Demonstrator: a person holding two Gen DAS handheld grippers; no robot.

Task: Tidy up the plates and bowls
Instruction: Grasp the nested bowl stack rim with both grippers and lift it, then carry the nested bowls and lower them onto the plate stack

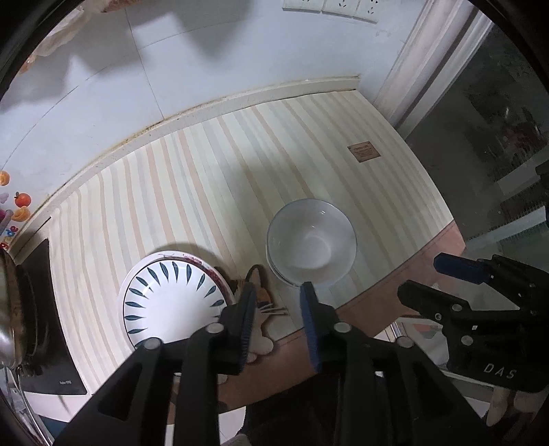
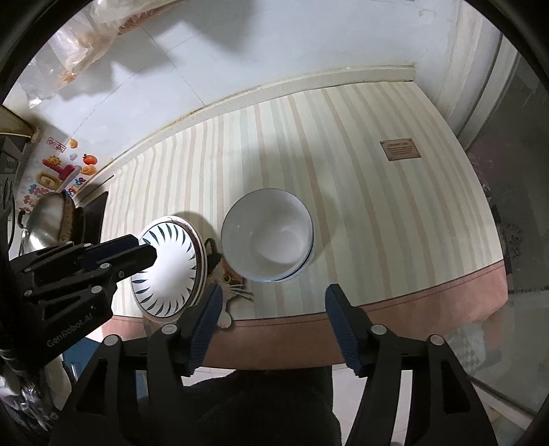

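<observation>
Jaws of left gripper (image 1: 278, 291) and right gripper (image 2: 272, 291) stand parted, empty, above stacked bowls (image 2: 267, 236).

A striped mat (image 2: 360, 192) covers the counter, with a brown label (image 2: 400, 149) at its far right. A cat picture (image 2: 229, 278) lies at the near edge. Fruit stickers (image 2: 65, 168) dot the wall at left, above a metal pot (image 2: 48, 219). Wall sockets (image 1: 334, 7) sit far back.
</observation>
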